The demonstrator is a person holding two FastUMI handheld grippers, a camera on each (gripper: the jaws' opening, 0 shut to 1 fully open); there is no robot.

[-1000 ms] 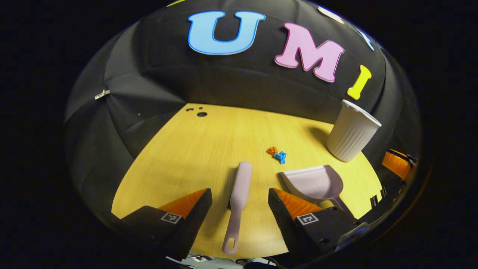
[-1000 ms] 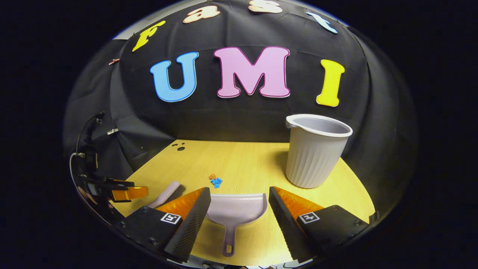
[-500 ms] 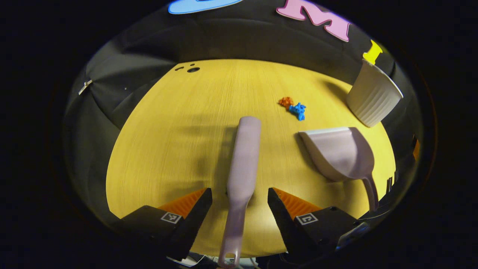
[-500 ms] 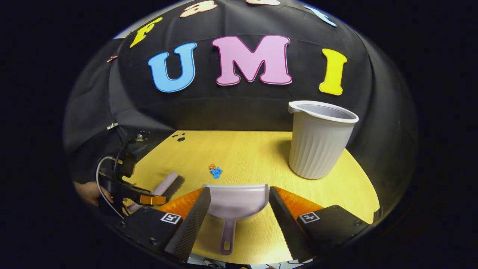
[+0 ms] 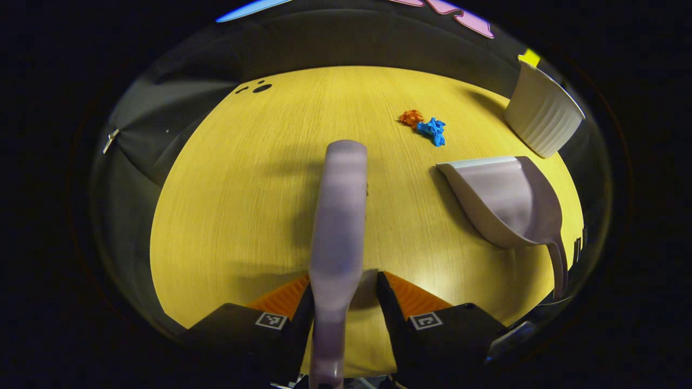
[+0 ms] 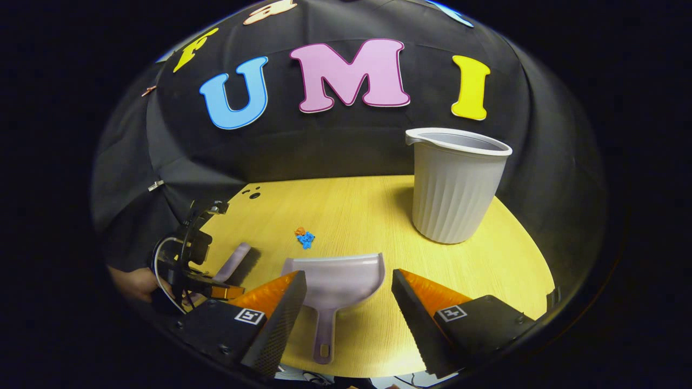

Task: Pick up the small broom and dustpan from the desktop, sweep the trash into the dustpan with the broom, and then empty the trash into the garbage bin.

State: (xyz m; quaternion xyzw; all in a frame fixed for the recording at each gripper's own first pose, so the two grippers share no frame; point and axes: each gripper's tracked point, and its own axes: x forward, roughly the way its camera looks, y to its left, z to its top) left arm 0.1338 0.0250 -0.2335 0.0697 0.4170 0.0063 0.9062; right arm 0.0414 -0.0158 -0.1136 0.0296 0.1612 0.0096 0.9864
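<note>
on the wood-grain surface [image 5: 243, 189], the left gripper [image 5: 341, 302] is clamped on the smooth lilac broom [image 5: 338, 216]. right of it lie crumpled trash [image 5: 424, 125], the scoop-shaped dustpan [image 6: 335, 278] between the right gripper [image 6: 346, 308]'s parted fingers, and the ribbed bin [image 6: 454, 186].

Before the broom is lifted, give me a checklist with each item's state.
1. Left gripper closed on the broom handle: cannot tell; fingers flank it closely.
2. Right gripper around the dustpan handle: ok, open astride it, not gripping.
3. Trash on the desk, unswept: ok.
4. Bin upright: ok.
5. Dustpan mouth facing the trash: ok.
</note>
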